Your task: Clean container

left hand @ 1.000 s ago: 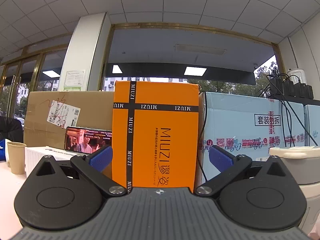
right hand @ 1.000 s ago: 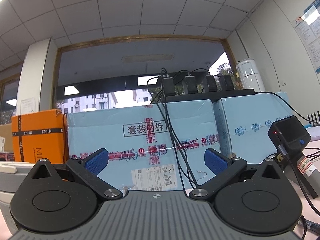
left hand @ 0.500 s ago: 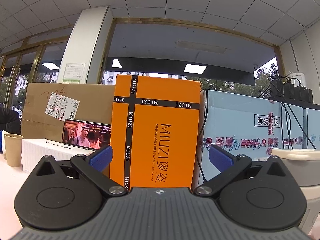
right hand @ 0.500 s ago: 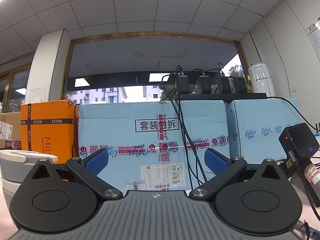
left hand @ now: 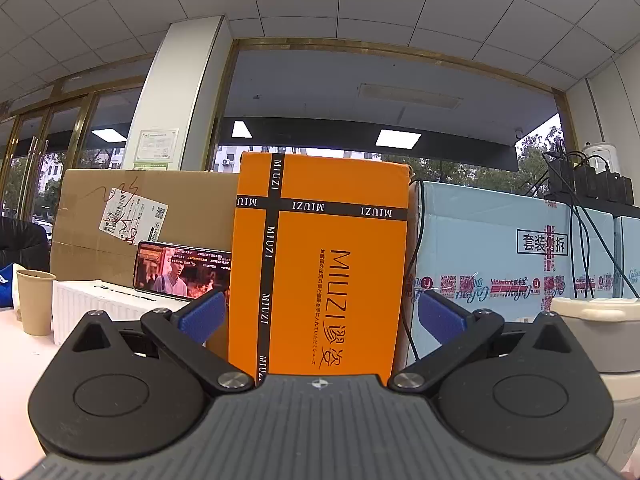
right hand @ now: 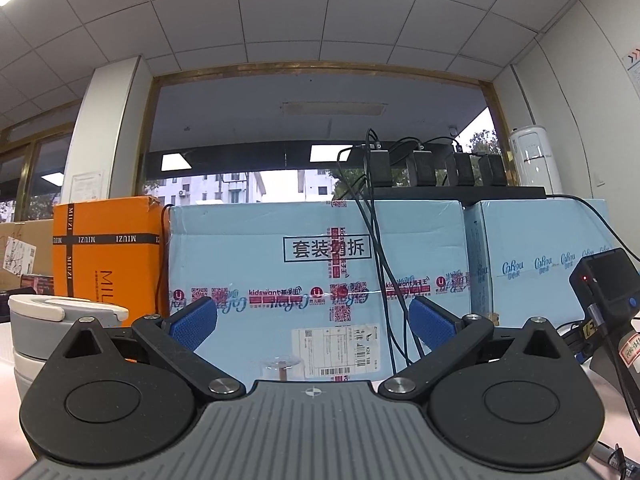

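Both grippers, left (left hand: 320, 316) and right (right hand: 312, 322), stood wide open and empty over the table, facing a wall of boxes (right hand: 316, 276). The lidded container (right hand: 60, 320) stood between them, at the left gripper's right edge and the right's left edge. Cleaning seemingly had not begun; the next move likely called for turning inward to grasp it.

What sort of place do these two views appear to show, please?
Probably an office or shop used for storage: a tiled ceiling, stacked shipping cartons such as the orange box, and glass entrance doors.
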